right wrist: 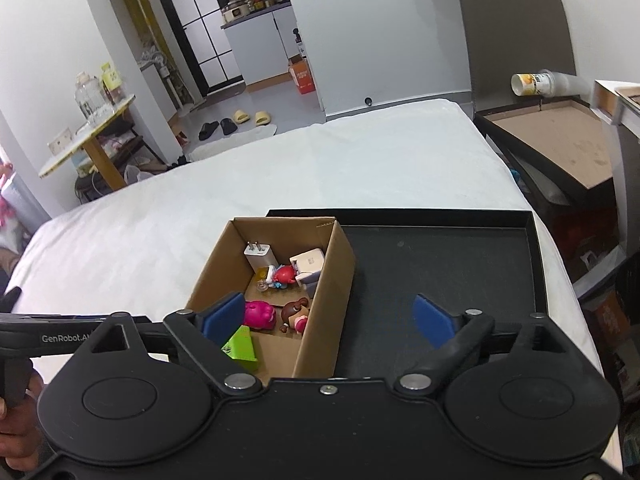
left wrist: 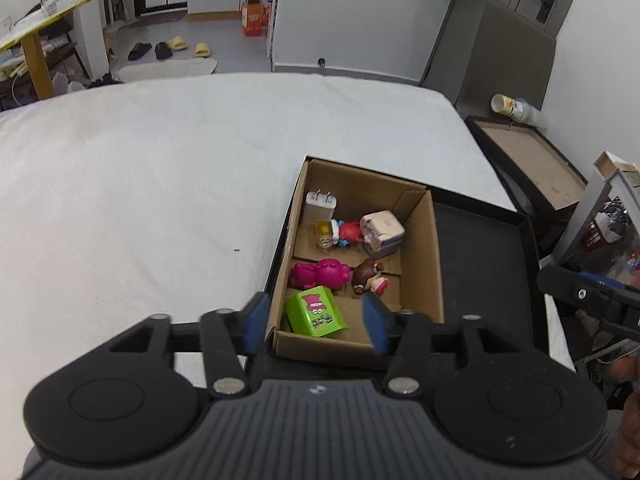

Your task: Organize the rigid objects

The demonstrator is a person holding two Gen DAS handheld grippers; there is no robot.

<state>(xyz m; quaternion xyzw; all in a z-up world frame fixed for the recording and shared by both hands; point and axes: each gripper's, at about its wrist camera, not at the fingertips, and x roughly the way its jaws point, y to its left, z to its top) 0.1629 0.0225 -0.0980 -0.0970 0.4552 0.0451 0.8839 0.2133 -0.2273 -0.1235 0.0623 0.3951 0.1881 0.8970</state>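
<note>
An open cardboard box (left wrist: pixel 424 256) (right wrist: pixel 324 300) stands in the left part of a black tray (left wrist: pixel 488 264) (right wrist: pixel 440 260) on a white bed. In the box lie a white charger (left wrist: pixel 320 207) (right wrist: pixel 259 255), a white block (left wrist: pixel 382 232) (right wrist: pixel 308 262), a red figurine (left wrist: pixel 348 232) (right wrist: pixel 285 274), a magenta toy (left wrist: pixel 320 274) (right wrist: pixel 260 314), a brown-haired doll (left wrist: pixel 368 276) (right wrist: pixel 296 314) and a green box (left wrist: pixel 315 311) (right wrist: pixel 241 345). My left gripper (left wrist: pixel 316 322) is open and empty over the box's near end. My right gripper (right wrist: pixel 328 322) is open and empty, straddling the box's right wall.
The white bed (left wrist: pixel 160 184) (right wrist: pixel 360 168) stretches left and ahead. A brown-topped stand (left wrist: pixel 532 160) (right wrist: pixel 560 148) with a tipped cup (left wrist: pixel 514 108) (right wrist: pixel 540 82) is right of the bed. A yellow table (left wrist: pixel 36 32) (right wrist: pixel 88 136) and slippers are on the far floor.
</note>
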